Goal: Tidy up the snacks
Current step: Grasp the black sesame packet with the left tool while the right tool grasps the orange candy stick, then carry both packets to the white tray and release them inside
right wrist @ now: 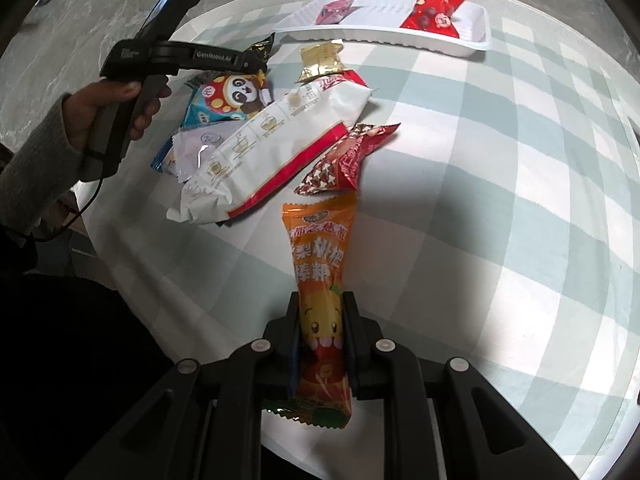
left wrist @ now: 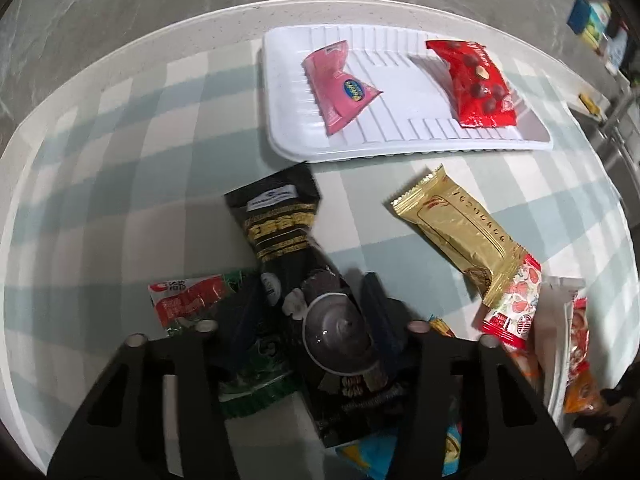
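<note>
Orange pack [right wrist: 322, 300] pointing long-ways away toward the tray [right wrist: 476, 44], right gripper [right wrist: 322, 344] squeezing it tight above the table, left gripper [left wrist: 312, 320] pinching the black pack [left wrist: 288, 240] pointing the same way.

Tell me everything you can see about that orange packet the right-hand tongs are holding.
The orange packet is a long, glossy plastic wrapper with a zigzag-cut top edge, white Chinese lettering and a smiling cartoon fruit face. The right tongs pinch its lower half from both sides. It points away from the camera, over the checked tablecloth.
</note>
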`<state>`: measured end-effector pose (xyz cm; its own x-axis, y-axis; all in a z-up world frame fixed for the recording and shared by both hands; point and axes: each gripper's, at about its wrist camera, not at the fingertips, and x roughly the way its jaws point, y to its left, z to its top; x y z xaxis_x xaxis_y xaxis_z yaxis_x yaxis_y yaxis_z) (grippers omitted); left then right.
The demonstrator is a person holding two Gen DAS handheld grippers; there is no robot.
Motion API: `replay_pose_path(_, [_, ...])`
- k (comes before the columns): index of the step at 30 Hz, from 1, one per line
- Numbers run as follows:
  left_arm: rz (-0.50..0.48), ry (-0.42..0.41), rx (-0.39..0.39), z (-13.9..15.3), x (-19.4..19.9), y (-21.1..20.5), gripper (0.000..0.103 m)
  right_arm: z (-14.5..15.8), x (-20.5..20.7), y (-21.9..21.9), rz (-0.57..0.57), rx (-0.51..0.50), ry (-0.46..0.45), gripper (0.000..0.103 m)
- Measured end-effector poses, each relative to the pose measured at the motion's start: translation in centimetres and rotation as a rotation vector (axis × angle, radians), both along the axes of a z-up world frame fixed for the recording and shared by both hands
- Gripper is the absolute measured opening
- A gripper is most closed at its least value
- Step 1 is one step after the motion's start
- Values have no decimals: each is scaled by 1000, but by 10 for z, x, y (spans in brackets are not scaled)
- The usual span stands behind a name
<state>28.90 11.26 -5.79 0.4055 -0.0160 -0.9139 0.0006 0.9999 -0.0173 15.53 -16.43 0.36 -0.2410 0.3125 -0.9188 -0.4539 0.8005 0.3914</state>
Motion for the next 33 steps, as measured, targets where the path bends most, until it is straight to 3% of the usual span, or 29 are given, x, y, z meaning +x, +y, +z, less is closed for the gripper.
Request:
replay_pose_path(9, [19, -10, -179, 0, -5, 15, 20, 0, 10, -17, -69, 39, 37, 20])
replay_pose_path(18, [56, -19, -325, 6, -22, 34, 20, 9, 29, -37, -212, 149, 117, 20])
replay_pose_path(33, [80, -107, -467, 42, -27, 56, 19, 13, 63, -33, -429, 351, 178, 20])
